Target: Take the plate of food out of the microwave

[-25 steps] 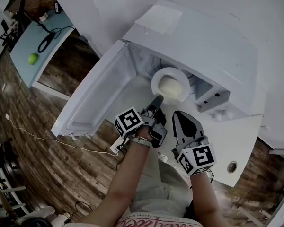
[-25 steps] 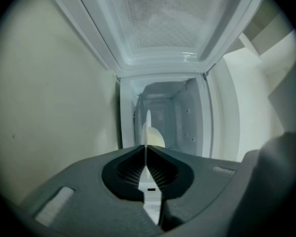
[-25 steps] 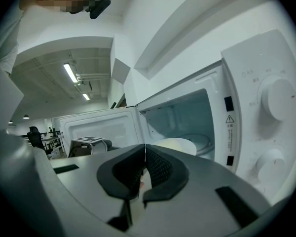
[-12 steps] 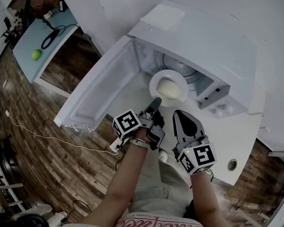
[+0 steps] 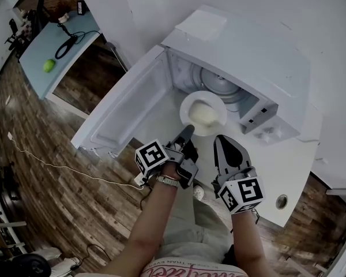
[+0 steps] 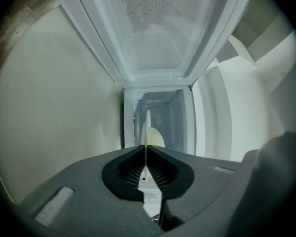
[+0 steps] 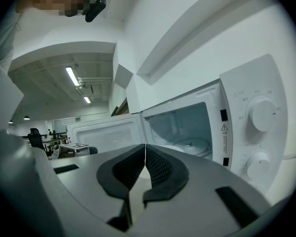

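A white plate (image 5: 188, 104) with a pale mound of food (image 5: 202, 115) is at the mouth of the open white microwave (image 5: 242, 56), in front of the glass turntable (image 5: 222, 88). My left gripper (image 5: 188, 133) is shut on the plate's near rim. In the left gripper view the plate (image 6: 147, 127) shows edge-on between the closed jaws of the left gripper (image 6: 146, 149), the food (image 6: 156, 138) just beyond. My right gripper (image 5: 218, 139) hovers to the right of the plate, shut and holding nothing. Past the right gripper (image 7: 145, 146) lies the cavity with the turntable (image 7: 195, 144).
The microwave door (image 5: 124, 105) is swung wide open to the left. Its dials (image 7: 264, 113) are on the right side of the front. The white counter (image 5: 288, 166) carries the oven. A blue table (image 5: 34, 68) with a green apple (image 5: 48, 66) stands far left, over wooden floor.
My left gripper has drawn the plate toward me, out of the cavity; more of the turntable now shows behind it. The right gripper has kept its place.
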Demonstrator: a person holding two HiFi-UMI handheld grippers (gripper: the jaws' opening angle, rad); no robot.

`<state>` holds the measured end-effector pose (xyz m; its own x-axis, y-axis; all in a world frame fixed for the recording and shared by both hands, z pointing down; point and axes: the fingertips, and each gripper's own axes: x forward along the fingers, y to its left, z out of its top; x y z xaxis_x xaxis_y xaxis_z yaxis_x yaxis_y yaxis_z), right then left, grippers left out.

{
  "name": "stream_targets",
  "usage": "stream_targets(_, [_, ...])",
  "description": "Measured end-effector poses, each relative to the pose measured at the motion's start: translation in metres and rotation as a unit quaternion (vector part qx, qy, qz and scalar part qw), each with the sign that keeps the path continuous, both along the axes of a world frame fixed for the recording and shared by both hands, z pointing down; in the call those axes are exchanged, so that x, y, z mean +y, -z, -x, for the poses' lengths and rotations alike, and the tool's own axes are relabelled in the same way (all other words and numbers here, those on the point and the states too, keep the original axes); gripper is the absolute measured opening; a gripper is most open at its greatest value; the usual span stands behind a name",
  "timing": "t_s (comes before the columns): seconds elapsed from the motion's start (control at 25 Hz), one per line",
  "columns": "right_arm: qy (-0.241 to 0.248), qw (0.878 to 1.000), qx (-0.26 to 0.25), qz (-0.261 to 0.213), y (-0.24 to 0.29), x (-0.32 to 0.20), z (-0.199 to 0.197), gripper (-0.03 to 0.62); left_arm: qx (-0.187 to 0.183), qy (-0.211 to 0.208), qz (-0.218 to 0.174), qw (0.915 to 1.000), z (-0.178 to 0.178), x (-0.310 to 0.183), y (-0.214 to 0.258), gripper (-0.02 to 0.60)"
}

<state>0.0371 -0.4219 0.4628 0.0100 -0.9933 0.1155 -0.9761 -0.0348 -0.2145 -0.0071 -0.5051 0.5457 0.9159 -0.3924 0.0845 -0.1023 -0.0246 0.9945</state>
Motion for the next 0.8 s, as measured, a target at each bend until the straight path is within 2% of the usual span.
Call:
stream_targets(0.4, [0.007, 1.0, 0.011, -0.011, 0.016, -0.002, 0.001, 0.014, 0.008, 0.013, -0.006, 0.9999, 0.022, 0.002, 0.023, 0.017])
stream_targets(0.8, [0.028, 0.999, 0.036, -0.01, 0.031, 0.003, 0.01, 0.014, 0.018, 0.008, 0.004, 0.9998, 0.037, 0.02, 0.038, 0.017])
